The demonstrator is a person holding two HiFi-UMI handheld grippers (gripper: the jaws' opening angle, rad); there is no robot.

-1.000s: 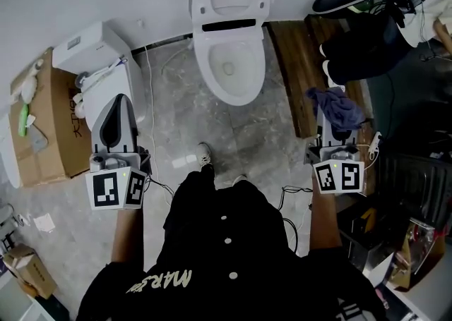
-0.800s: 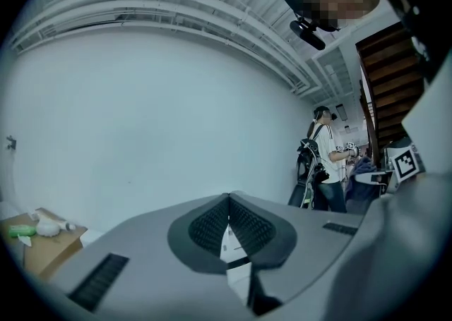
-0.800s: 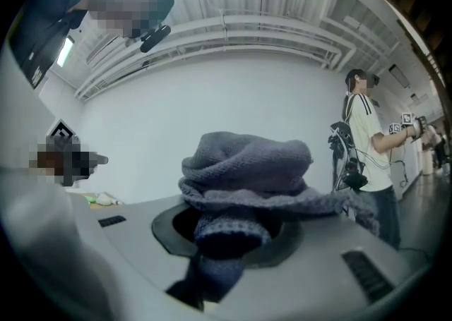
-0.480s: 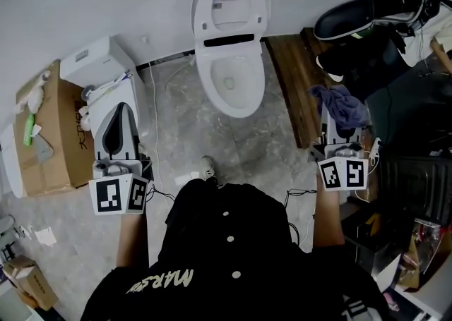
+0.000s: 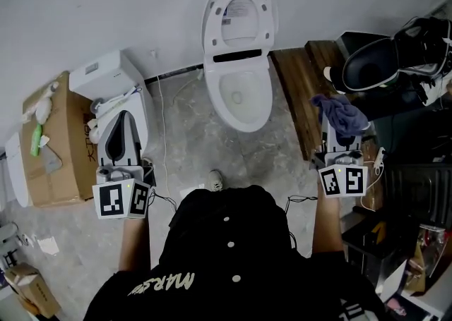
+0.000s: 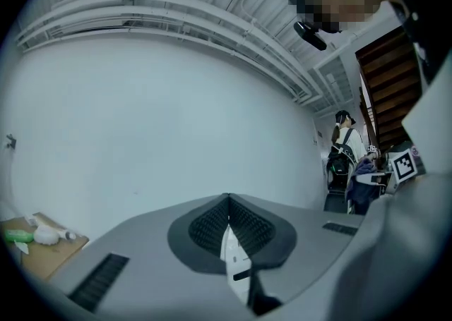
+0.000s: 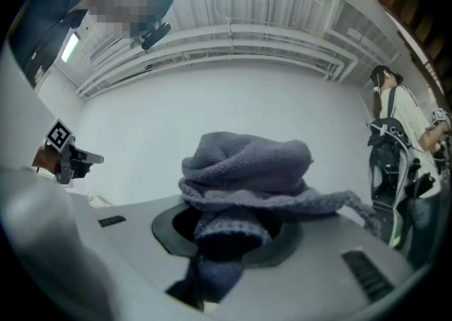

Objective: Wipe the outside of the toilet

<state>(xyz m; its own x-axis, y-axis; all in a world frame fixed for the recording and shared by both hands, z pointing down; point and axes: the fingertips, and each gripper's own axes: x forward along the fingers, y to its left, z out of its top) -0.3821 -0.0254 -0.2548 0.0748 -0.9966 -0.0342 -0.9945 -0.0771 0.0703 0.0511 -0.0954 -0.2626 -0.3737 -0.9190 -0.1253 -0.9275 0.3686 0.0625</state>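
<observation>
The white toilet stands against the wall at the top centre of the head view, its lid and seat raised. My right gripper is to the right of it, apart from the bowl, shut on a purple-grey cloth; in the right gripper view the cloth bunches over the jaws. My left gripper is held to the left of the toilet, its jaws pressed together with nothing between them, as the left gripper view shows.
A white box-like unit and a cardboard box stand at the left. A wooden board lies along the toilet's right side. Dark bags and gear pile up at the right. Cables trail over the grey floor.
The head view has shifted, so the toilet sits a little farther right and lower in the frame. Both grippers keep their pose and their hold.
</observation>
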